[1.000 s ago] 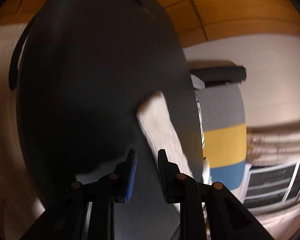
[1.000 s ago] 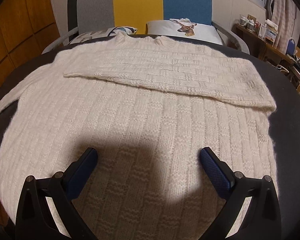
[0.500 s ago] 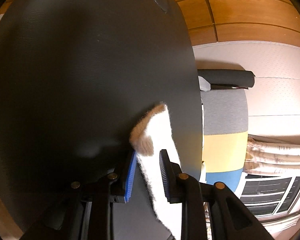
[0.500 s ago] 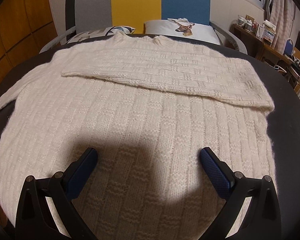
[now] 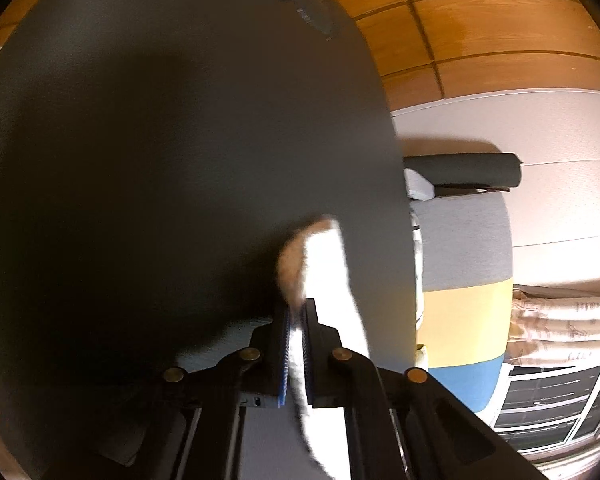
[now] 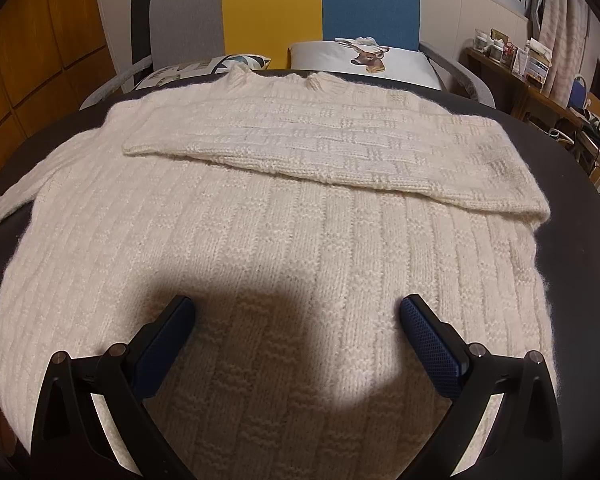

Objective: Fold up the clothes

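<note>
left tongs (image 5: 296,312) are clamped on the end of the sweater's sleeve (image 5: 324,264), with the cuff poking out past the tips. right tongs (image 6: 296,320) are wide apart with nothing between them, hovering over the sweater's (image 6: 260,248) lower part. sweater is spread flat on my dark round table (image 6: 580,200), one sleeve (image 6: 320,148) folded across its chest. striped couch (image 6: 276,4) sits just behind the table, deer pillow (image 6: 360,60) on it.
</note>
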### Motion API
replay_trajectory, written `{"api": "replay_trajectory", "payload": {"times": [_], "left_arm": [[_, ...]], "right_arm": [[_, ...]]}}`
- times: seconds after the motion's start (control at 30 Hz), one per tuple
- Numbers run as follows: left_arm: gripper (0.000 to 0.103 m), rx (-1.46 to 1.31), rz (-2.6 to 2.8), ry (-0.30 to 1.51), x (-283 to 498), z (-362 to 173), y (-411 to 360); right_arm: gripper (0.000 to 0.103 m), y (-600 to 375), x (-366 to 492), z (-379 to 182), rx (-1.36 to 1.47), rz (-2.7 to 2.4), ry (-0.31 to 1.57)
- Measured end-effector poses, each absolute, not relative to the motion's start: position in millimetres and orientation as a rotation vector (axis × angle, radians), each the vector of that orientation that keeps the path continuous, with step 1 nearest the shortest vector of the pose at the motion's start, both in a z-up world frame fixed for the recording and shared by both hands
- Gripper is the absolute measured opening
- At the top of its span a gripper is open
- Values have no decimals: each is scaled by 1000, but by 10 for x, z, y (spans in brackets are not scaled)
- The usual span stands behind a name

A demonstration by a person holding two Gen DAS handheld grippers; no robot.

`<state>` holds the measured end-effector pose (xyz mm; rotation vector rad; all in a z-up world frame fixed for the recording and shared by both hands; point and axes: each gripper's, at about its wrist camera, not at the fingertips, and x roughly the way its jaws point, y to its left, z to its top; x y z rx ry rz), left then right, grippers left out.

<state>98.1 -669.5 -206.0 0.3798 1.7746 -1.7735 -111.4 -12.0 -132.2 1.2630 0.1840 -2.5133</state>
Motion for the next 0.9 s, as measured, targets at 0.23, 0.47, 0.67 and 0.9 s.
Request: {"api": "replay_trajectory", "payload": {"times": [0.23,0.47,0.67,0.9], "left_arm": [[4,371,-2022,1776,404,-1518,-6298],[4,465,-2257,1777,-663,-993,-5529],[4,654,-2442,1729,-1691,-752,-4581],[4,1002,-2601,1636,-2140,-811,-3154]], "right_arm": [[103,-106,-1111,-1317,1259,-2512,182],[103,-86,-1109,-1311,1251,-2508,163],[103,-46,-1109,-1302,1239,-2499,125],[103,210,-1129,-1258,1178,-2446,-107]]}}
